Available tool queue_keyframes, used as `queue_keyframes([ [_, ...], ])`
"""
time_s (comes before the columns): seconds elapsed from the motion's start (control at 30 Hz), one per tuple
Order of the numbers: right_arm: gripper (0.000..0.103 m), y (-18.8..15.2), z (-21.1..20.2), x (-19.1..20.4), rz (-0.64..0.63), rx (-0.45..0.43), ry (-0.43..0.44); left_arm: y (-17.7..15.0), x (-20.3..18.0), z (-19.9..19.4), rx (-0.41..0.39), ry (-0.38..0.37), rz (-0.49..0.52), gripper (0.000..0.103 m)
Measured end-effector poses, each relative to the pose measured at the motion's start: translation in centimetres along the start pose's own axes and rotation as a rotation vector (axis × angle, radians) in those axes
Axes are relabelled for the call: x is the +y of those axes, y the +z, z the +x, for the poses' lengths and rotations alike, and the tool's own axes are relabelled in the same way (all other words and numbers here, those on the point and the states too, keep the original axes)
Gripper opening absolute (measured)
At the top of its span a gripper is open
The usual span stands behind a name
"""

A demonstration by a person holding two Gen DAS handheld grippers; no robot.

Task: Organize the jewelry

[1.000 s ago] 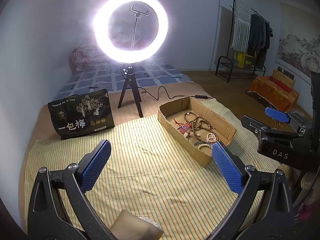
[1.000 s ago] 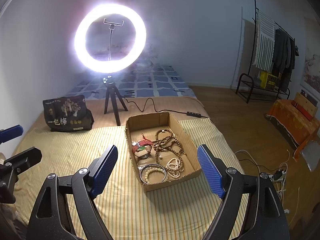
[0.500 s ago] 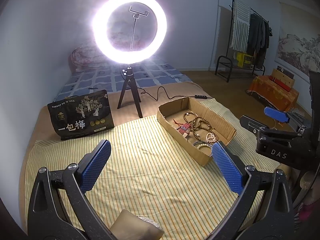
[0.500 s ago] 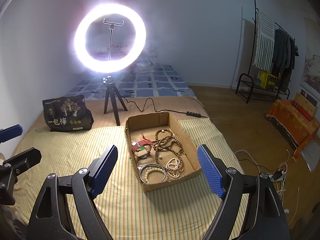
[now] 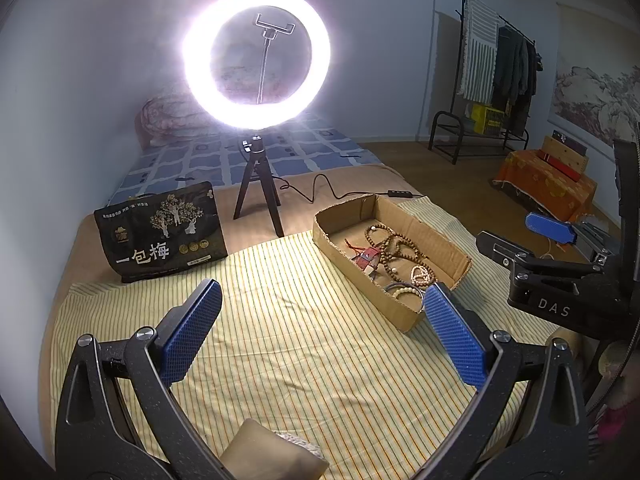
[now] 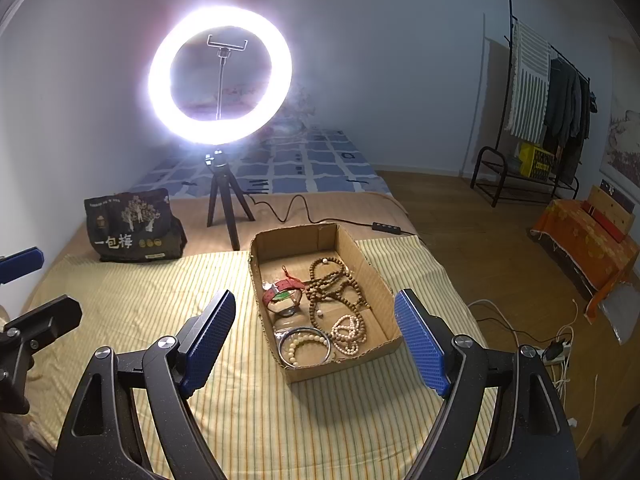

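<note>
A shallow cardboard box [image 6: 360, 256] lies on the yellow striped cloth [image 6: 140, 300]. Inside it are brown wooden bead strings [image 6: 336, 284], a red strap piece [image 6: 282, 290], a pale bead bracelet [image 6: 348, 332] and a silver bangle around light beads [image 6: 306, 346]. My right gripper [image 6: 316, 344] hovers open just before the box's near end, nothing between its blue pads. My left gripper [image 5: 320, 328] is open over bare cloth, to the left of the box [image 5: 424, 232]. The right gripper [image 5: 548, 248] shows at the right edge of the left wrist view.
A lit ring light on a small tripod [image 6: 224, 200] stands behind the box, its cable [image 6: 320, 216] trailing right. A black printed bag [image 6: 128, 224] sits at the back left. A small tan cushion [image 5: 272, 452] lies under my left gripper. The cloth's right edge drops to a wooden floor.
</note>
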State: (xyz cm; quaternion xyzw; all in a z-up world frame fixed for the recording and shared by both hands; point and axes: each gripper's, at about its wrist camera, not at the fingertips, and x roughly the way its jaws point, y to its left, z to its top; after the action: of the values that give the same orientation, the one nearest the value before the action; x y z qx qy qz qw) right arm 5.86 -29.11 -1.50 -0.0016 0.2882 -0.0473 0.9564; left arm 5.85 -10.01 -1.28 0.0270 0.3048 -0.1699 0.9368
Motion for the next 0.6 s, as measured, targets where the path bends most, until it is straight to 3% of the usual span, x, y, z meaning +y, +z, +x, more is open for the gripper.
queue_keyframes([
  [0.6,0.082,-0.02,0.08,-0.09,0.0,0.001,-0.001,0.05,-0.1,-0.19,0.001,-0.004,0.001,0.103],
])
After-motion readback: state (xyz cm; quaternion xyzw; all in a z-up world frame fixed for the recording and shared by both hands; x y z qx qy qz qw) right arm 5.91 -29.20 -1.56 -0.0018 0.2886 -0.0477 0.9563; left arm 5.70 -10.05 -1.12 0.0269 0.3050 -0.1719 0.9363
